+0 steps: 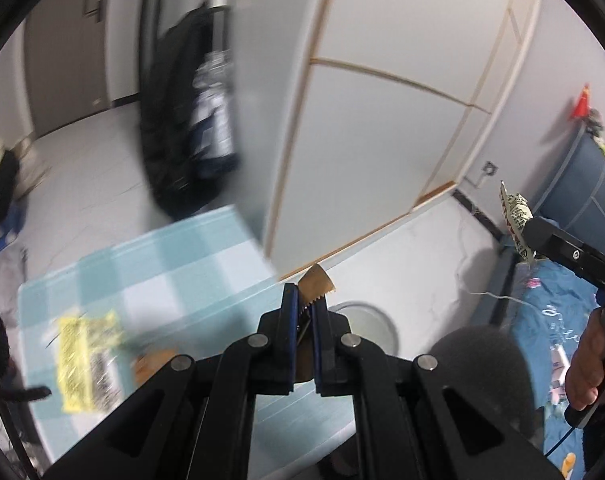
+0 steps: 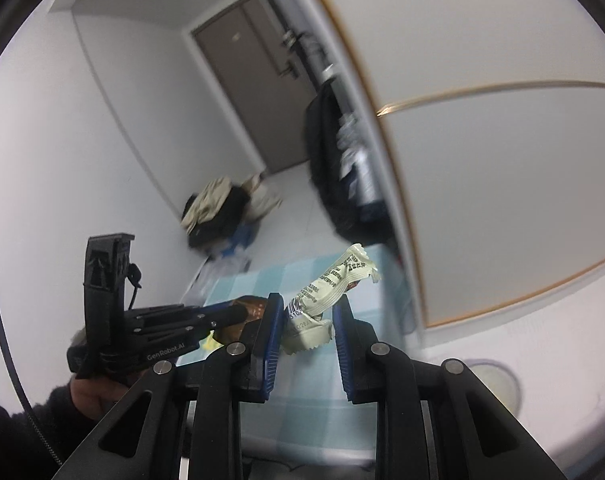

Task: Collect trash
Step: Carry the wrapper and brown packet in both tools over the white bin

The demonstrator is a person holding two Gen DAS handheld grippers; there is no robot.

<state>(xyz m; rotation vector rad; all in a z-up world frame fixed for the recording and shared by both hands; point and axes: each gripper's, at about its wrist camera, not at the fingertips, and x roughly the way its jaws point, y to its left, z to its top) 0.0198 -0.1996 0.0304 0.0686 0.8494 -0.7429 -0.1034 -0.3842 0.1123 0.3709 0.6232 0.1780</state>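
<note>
Trash in both: left gripper clamped on brown wrapper, right gripper pinching pale wrapper. Advised: firm grips until over bin.

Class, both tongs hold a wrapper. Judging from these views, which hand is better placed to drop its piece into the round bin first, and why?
Probably the left. From the left tongs, shut on the brown wrapper, the bin shows just beyond their tips. From the right tongs, gripping the pale wrapper, it lies off to the side.
</note>
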